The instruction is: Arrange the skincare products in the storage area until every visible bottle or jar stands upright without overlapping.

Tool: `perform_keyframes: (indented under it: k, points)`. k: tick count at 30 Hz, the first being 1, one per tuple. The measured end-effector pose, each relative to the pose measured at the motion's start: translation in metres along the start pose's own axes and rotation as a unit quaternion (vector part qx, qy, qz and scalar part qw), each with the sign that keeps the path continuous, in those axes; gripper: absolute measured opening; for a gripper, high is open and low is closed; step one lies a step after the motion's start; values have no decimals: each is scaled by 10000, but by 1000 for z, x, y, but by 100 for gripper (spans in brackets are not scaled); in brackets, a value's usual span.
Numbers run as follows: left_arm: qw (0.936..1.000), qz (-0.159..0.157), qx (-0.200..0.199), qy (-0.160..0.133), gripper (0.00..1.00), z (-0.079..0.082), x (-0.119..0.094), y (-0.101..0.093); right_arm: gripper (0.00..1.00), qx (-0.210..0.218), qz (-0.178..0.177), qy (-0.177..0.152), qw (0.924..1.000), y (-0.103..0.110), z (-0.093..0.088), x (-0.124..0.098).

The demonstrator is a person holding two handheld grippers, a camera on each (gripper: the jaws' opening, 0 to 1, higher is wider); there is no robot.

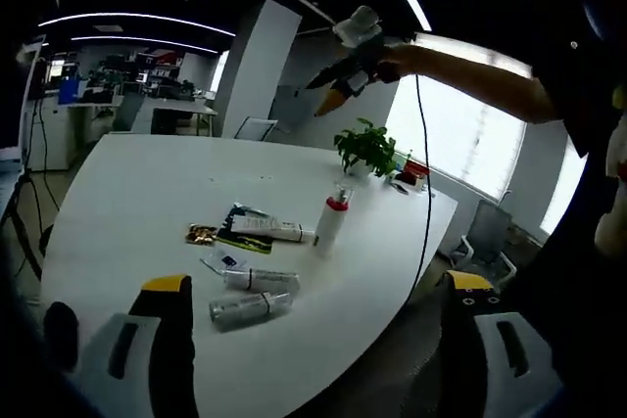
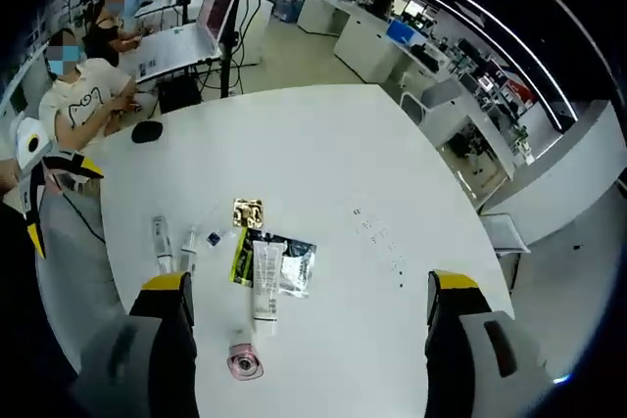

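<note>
On the white table (image 1: 137,183) a white bottle with a red collar (image 1: 331,219) stands upright. A white tube (image 1: 269,229) lies across dark sachets beside a gold sachet (image 1: 201,234). Two clear bottles (image 1: 260,280) (image 1: 250,308) lie on their sides nearer me. My left gripper (image 1: 316,282) is open and empty, short of the table edge. My right gripper (image 1: 348,61) is held high over the table. From above, my right gripper (image 2: 309,282) is open and empty over the tube (image 2: 265,281), the upright bottle (image 2: 243,362), the lying bottles (image 2: 161,242) (image 2: 188,250) and the gold sachet (image 2: 247,212).
A potted plant (image 1: 367,149) and small items stand at the table's far edge. A mouse (image 2: 147,130) lies on the table (image 2: 323,144), with an open laptop (image 2: 211,12) on a stand beyond. People sit past that edge. Office desks fill the background.
</note>
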State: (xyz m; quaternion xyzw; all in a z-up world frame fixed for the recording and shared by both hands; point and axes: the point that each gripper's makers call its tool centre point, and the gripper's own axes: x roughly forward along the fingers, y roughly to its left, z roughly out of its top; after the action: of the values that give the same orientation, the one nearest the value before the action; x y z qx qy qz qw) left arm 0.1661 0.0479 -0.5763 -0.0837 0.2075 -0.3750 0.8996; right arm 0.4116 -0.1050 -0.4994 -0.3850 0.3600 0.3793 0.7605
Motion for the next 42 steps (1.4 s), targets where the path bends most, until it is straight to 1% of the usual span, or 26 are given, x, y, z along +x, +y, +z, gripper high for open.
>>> perform_keyframes:
  k: [1,2,3,4,5,6,8,9,10,11,12,13,14,17,21,24,26,28,29,30,34,35,37,39,42]
  points:
    - [10000,21,3,53,99,-2,0,2,99,-53,111,155,9998,3,-5,9]
    - [10000,41,12,80,99,-3,0,2,99,-67,189,226,9995,8,-8,19]
    - [10000,52,12,80,99,-3,0,3,99,-61,265,310,9991,8,-11,30]
    - [9999,74,-12,77,99,-4,0,5,99,-86,377,425,9983,14,-14,40]
    - [9999,88,-40,69,99,-4,-1,7,99,-84,462,493,9977,6,-13,54]
    - [9999,105,-67,63,99,-5,-1,9,98,-95,527,570,9969,9,-16,63]
    - [9998,141,-104,88,99,-7,-1,11,97,-121,604,642,9960,15,-20,72]
    - [9997,164,-127,123,99,-8,-2,13,98,-134,648,704,9953,17,-22,80]
    - [9997,168,-139,133,98,-8,-1,13,97,-129,672,729,9950,18,-23,85]
    - [9996,196,-175,139,98,-8,-2,16,97,-107,714,754,9945,15,-22,96]
    - [9995,214,-186,128,98,-8,-3,19,95,-100,728,764,9944,15,-23,99]
    - [9994,248,-200,103,98,-6,-3,22,94,-72,781,835,9934,22,-26,102]
    - [9994,262,-215,85,98,-6,-4,24,91,-57,823,901,9925,24,-28,105]
    - [9992,278,-280,10,98,-2,-3,27,88,-89,940,1105,9894,29,-37,125]
    - [9992,285,-279,82,97,-7,-2,32,84,-8,1005,1242,9871,38,-47,142]
    - [9989,278,-339,164,96,-12,-1,35,83,110,1108,1394,9840,46,-56,154]
    - [9988,269,-354,201,96,-14,0,38,82,99,1109,1486,9826,49,-61,162]
    - [9987,266,-364,217,96,-16,0,39,81,91,1141,1540,9814,56,-64,163]
    - [9987,260,-372,227,96,-16,0,40,80,122,1154,1565,9808,57,-67,174]
    - [9987,253,-375,237,96,-16,0,40,79,126,1157,1594,9803,58,-69,177]
    - [9986,209,-405,283,95,-19,1,43,79,79,1156,1766,9774,63,-79,185]
    - [9985,208,-410,297,95,-20,2,44,78,92,1138,1825,9765,61,-81,190]
    - [9983,211,-441,319,94,-21,3,45,76,170,1136,1805,9768,59,-81,199]
    - [9982,193,-467,337,94,-22,5,44,73,282,1117,1791,9771,61,-82,205]
    - [9979,186,-491,372,94,-24,6,45,67,300,1090,1858,9761,64,-87,210]
